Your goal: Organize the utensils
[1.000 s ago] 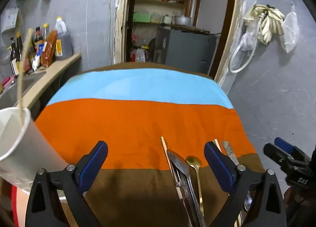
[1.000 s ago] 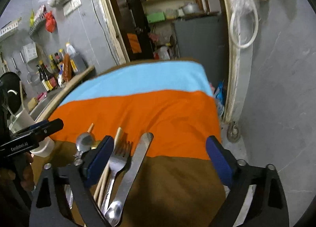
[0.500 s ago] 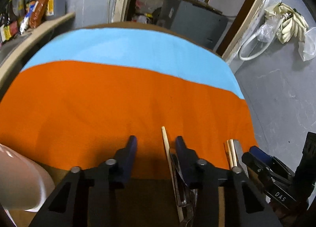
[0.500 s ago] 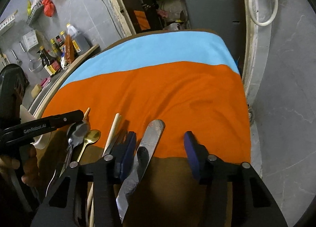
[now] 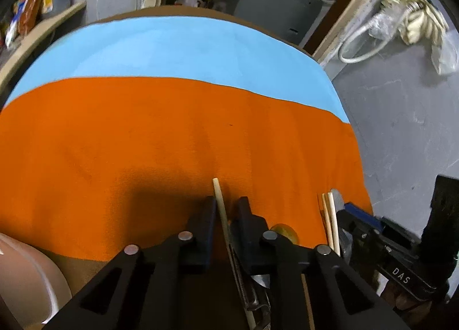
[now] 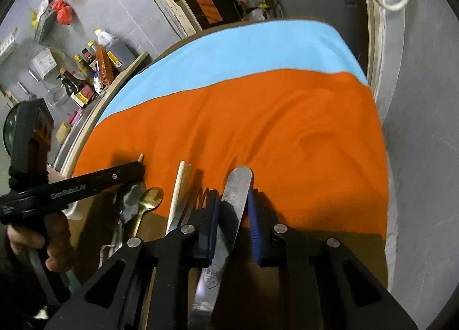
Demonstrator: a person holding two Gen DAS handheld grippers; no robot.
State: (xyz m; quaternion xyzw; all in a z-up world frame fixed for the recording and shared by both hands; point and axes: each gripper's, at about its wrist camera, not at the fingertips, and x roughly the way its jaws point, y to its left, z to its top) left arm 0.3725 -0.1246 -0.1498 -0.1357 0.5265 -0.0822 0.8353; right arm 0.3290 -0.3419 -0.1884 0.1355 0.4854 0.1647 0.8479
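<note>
Utensils lie side by side at the near edge of a table under a blue, orange and brown cloth (image 5: 172, 129). My left gripper (image 5: 226, 209) has its jaws nearly closed around a single wooden chopstick (image 5: 218, 195); whether the pads grip it is unclear. A metal spoon and tongs lie just under it. My right gripper (image 6: 233, 209) straddles a steel table knife (image 6: 236, 189), jaws narrowed with a small gap to the right pad. A gold spoon (image 6: 150, 198), a chopstick pair (image 6: 179, 186) and a fork (image 6: 198, 196) lie between the grippers.
A white paper cup (image 5: 25, 281) stands at the table's near left corner. A counter with sauce bottles (image 6: 86, 80) runs along the left. A doorway with shelves is behind the table. A grey wall with a hose (image 5: 361, 46) is at the right.
Both grippers have dropped down to the utensils and narrowed from wide open. The left now brackets the single chopstick, the right brackets the knife.
</note>
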